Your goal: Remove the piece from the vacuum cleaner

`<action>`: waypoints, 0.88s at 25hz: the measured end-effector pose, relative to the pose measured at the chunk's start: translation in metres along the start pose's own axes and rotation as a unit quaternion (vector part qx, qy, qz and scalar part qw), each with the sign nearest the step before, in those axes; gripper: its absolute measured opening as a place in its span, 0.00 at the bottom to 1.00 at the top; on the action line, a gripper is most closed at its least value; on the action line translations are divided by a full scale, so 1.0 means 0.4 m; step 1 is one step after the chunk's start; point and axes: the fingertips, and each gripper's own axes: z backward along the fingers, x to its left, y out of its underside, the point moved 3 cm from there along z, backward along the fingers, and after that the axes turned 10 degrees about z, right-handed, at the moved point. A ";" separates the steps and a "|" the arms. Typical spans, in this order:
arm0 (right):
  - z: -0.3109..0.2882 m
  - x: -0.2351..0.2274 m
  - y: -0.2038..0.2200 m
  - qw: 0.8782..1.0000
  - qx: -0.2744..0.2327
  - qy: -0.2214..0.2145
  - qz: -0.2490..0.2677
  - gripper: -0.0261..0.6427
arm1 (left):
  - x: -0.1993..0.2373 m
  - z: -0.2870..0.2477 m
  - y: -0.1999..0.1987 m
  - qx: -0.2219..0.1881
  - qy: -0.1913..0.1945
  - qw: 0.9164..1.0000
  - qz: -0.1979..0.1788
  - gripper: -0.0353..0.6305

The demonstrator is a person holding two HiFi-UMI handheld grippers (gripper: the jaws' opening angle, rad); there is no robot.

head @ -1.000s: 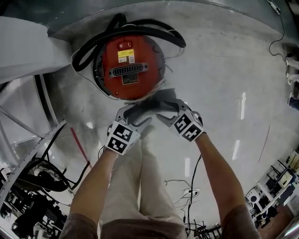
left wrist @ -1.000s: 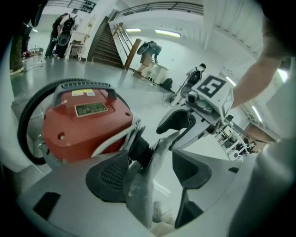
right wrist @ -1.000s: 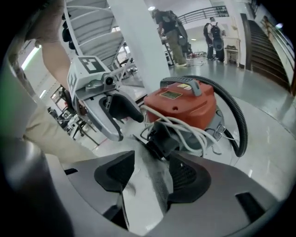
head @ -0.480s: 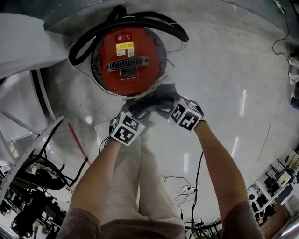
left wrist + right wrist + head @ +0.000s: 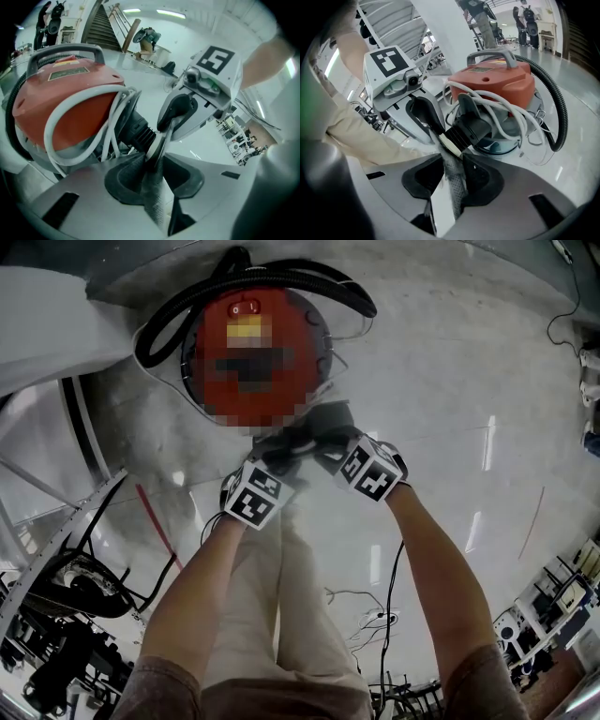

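1. The gripping step is going on: the left gripper (image 5: pixel 153 161) and the right gripper (image 5: pixel 452 164) have just been closing and are now pinching the pale rim (image 5: pixel 157 144) of the black ribbed connector (image 5: pixel 471 129) from opposite sides.
2. This connector is sitting plugged into the front of the red vacuum cleaner (image 5: pixel 51 101).
3. The next move is probably needing a steady outward pull, without slipping off the rim.

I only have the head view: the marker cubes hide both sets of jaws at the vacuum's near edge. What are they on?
Observer: The left gripper has just been closing its jaws and pinches the pale collar of a ribbed black connector on the vacuum cleaner.
Operator: And the right?
Observer: The right gripper has been closing too, onto that same collar from the opposite side.
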 end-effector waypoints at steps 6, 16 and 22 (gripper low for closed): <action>-0.002 0.003 0.010 1.000 0.001 0.019 -0.023 0.17 | -0.003 0.001 -0.001 0.007 -0.008 1.000 -0.003 0.18; -0.016 0.075 0.039 0.999 0.027 0.018 -0.034 0.11 | -0.042 0.011 0.051 0.060 0.023 0.997 -0.041 0.13; 0.009 0.154 0.065 0.996 -0.008 0.034 -0.077 0.11 | -0.096 0.034 0.092 0.059 0.043 0.996 -0.059 0.12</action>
